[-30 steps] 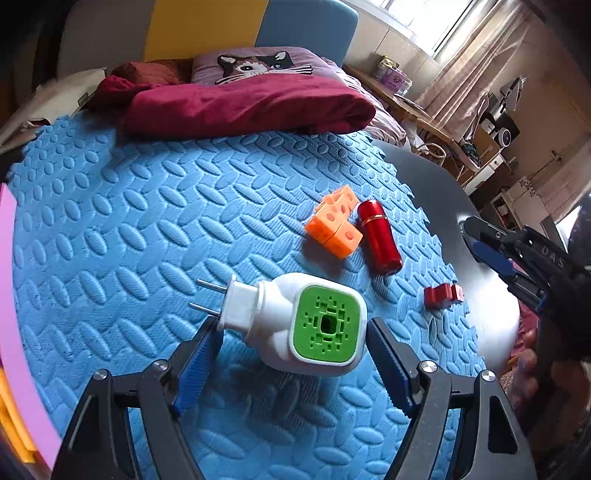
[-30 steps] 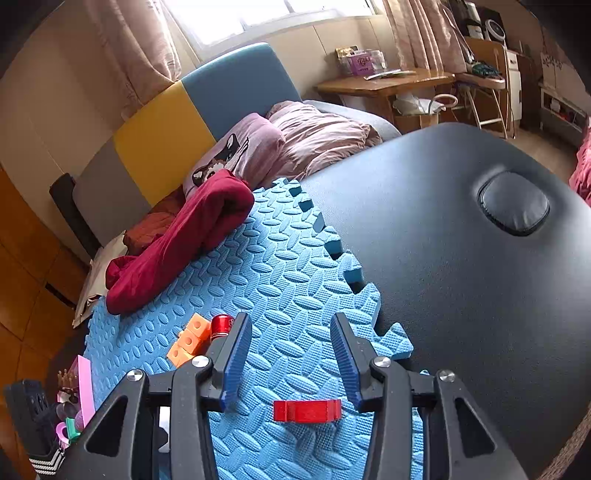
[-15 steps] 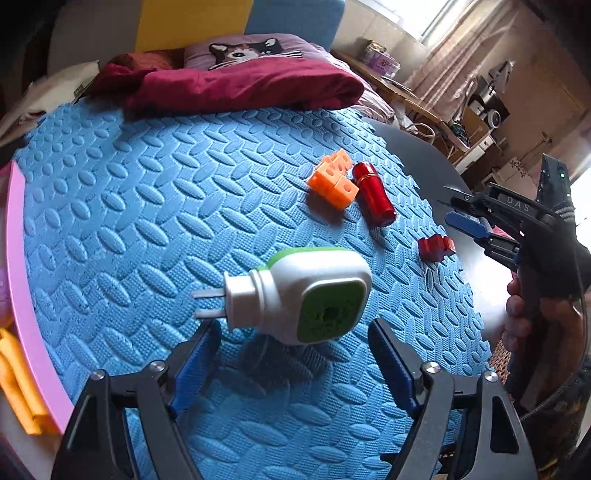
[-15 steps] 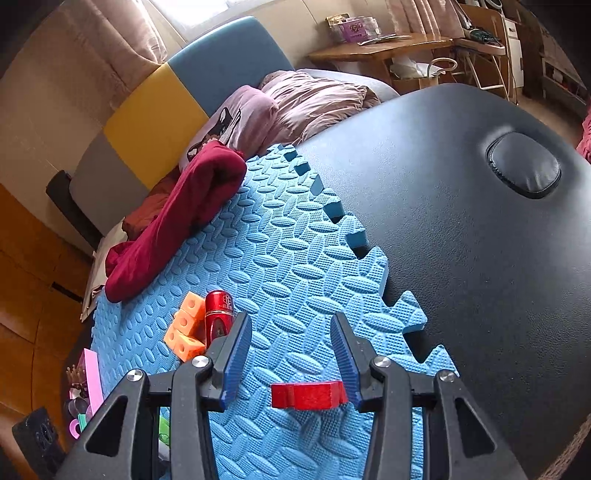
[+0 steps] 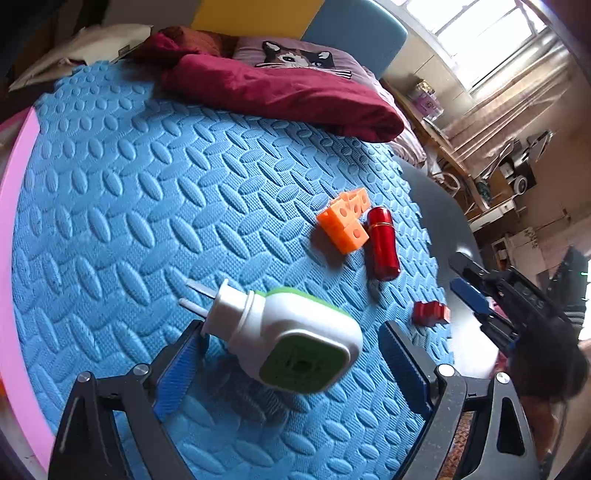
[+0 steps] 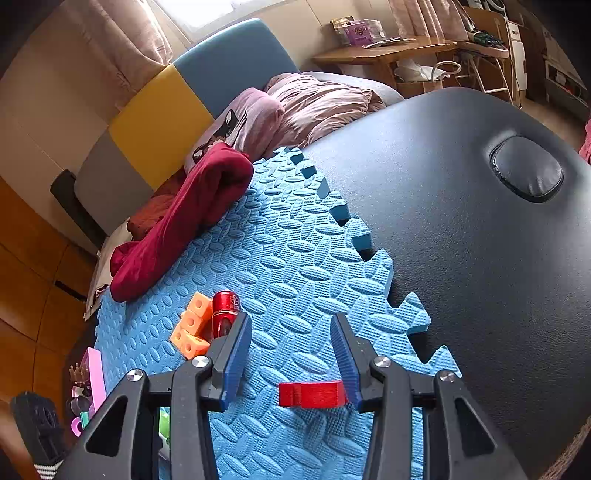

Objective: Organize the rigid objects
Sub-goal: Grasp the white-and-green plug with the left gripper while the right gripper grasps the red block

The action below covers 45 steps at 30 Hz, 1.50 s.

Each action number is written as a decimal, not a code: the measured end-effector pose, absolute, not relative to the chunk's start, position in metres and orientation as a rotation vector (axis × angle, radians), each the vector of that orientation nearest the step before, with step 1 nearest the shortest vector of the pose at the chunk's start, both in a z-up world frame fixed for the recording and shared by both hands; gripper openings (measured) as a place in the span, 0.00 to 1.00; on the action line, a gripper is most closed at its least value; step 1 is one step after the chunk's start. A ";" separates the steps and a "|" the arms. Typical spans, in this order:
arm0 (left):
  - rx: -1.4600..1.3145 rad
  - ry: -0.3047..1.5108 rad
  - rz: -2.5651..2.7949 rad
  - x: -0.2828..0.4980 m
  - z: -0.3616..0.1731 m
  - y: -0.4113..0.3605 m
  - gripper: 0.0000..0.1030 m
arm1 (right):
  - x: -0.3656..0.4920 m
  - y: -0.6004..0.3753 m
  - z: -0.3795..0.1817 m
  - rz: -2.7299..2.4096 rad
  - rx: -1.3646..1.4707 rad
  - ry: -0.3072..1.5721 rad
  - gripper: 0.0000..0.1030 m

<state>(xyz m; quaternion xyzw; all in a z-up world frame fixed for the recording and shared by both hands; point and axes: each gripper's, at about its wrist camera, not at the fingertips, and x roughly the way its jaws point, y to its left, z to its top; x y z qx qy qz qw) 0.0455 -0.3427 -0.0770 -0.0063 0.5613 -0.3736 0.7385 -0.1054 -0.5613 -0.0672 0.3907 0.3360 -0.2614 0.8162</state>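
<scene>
The left gripper [image 5: 291, 354] has its fingers wide and opening; the plug-in unit [image 5: 291, 339] sits between them on the blue mat [image 5: 147, 192], apparently released. The right gripper [image 6: 291, 354] hovers with fingers half apart, empty, the red block [image 6: 312, 394] by its right finger. The orange blocks [image 5: 345, 223] and red cylinder [image 5: 382, 247] lie together, suggesting a grouping spot.

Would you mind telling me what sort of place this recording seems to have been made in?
Most likely a lived-in bedroom or living room at home, not a lab. A colour-block sofa or headboard holds a cat-print pillow and crumpled bedding, and a wooden desk stands beneath a curtained window.
</scene>
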 end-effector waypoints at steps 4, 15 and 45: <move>0.161 1.186 -0.867 0.037 -0.078 -0.370 0.71 | -0.106 -0.561 -0.066 -0.553 0.835 0.712 0.43; 0.240 1.123 -0.907 0.029 -0.079 -0.370 0.63 | -0.106 -0.563 -0.067 -0.559 0.836 0.711 0.43; 0.194 0.955 -0.950 -0.010 -0.033 -0.282 0.63 | -0.096 -0.530 -0.077 -0.580 0.654 0.852 0.57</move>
